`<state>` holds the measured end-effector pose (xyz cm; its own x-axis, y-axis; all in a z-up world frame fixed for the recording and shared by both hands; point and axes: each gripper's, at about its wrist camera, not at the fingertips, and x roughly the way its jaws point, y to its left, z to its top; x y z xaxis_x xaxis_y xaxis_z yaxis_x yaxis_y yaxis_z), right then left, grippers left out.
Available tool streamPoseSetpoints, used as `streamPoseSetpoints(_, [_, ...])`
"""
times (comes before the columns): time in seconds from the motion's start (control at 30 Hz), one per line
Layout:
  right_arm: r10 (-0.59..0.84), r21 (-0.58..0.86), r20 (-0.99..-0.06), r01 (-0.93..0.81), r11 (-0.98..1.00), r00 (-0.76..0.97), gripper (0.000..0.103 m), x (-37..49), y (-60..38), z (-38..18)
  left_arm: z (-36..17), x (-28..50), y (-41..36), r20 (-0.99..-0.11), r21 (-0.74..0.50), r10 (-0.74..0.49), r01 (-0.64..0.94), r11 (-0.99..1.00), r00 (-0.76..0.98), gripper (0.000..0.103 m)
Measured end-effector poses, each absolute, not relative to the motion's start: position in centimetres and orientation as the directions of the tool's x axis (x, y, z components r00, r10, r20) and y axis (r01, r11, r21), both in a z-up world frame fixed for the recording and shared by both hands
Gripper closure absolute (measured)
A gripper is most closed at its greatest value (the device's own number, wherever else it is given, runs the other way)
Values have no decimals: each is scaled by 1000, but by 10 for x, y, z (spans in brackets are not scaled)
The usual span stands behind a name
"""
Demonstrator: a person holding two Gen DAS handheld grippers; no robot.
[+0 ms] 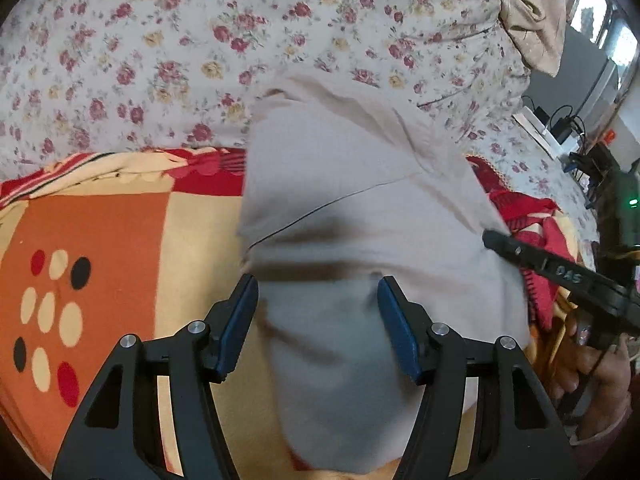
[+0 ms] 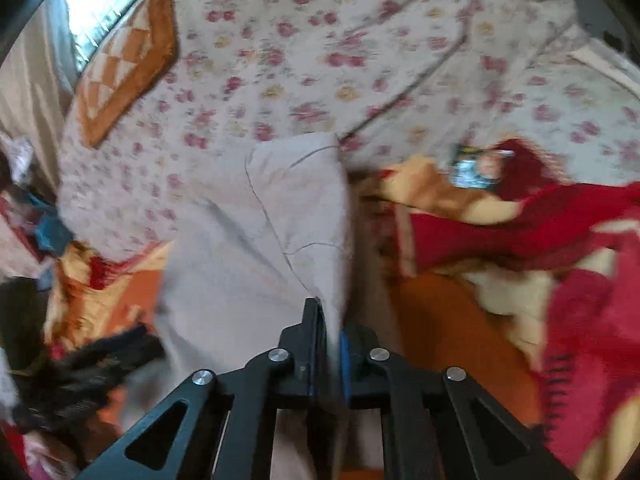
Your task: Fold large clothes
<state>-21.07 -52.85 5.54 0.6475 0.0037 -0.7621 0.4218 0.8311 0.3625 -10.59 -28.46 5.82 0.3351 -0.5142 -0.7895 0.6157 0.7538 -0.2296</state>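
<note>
A large pale beige garment lies partly folded on a bed, across an orange and red patterned blanket. My left gripper is open, its blue-padded fingers spread just above the garment's near part, holding nothing. The right gripper shows at the garment's right edge in the left wrist view. In the right wrist view the right gripper is shut on the garment's edge, with cloth pinched between the pads. That view is blurred.
A floral bedsheet covers the far bed. A beige cloth bundle lies at the far right. Cables and devices sit off the bed's right. A red blanket is heaped on the right. An orange checked cushion lies far left.
</note>
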Motion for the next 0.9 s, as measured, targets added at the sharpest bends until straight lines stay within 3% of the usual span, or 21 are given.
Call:
streamPoseSetpoints(0.13, [21, 342, -817, 455, 822, 576, 97, -205, -528, 29, 40, -100, -290, -825, -204, -467, 604, 770, 318, 37])
streamPoseSetpoints(0.2, [26, 378, -800, 470, 797, 600, 94, -208, -534, 41, 44, -95, -287, -821, -219, -475, 594, 774, 317, 37])
streamPoseSetpoints(0.27, [14, 415, -761, 471, 778, 648, 70, -213, -542, 61, 50, -89, -286, -811, -225, -483, 587, 778, 331, 37])
streamPoseSetpoints(0.3, [-2, 419, -747, 474, 774, 664, 47, -213, -547, 69, 54, -85, -287, -803, -220, -484, 582, 783, 347, 37])
streamPoseSetpoints(0.33, [-18, 419, -736, 476, 773, 677, 38, -211, -551, 77, 56, -82, -288, -800, -220, -485, 580, 785, 353, 37])
streamPoseSetpoints(0.43, [6, 425, -733, 451, 785, 680, 37, -180, -558, 89, 57, -67, -293, -795, -240, -491, 558, 794, 356, 37])
streamPoseSetpoints(0.6, [124, 408, -803, 387, 827, 583, 37, -103, -558, 62, 54, -43, -307, -802, -246, -475, 524, 816, 363, 37])
streamPoseSetpoints(0.67, [192, 453, -782, 330, 828, 593, 54, -89, -555, 50, 55, -37, -315, -803, -232, -467, 527, 817, 370, 37])
streamPoseSetpoints(0.7, [166, 434, -780, 331, 838, 603, 84, -87, -552, 49, 56, -34, -319, -803, -228, -467, 532, 815, 371, 37])
streamPoseSetpoints(0.73, [132, 409, -782, 342, 846, 609, 92, -88, -551, 50, 57, -32, -323, -801, -230, -471, 536, 812, 370, 37])
streamPoseSetpoints(0.83, [46, 345, -785, 373, 861, 618, 99, -103, -551, 51, 54, -26, -333, -792, -241, -485, 540, 806, 371, 35])
streamPoseSetpoints(0.9, [-46, 284, -802, 447, 848, 596, 100, -114, -557, 40, 41, -23, -347, -815, -220, -454, 534, 817, 359, 21])
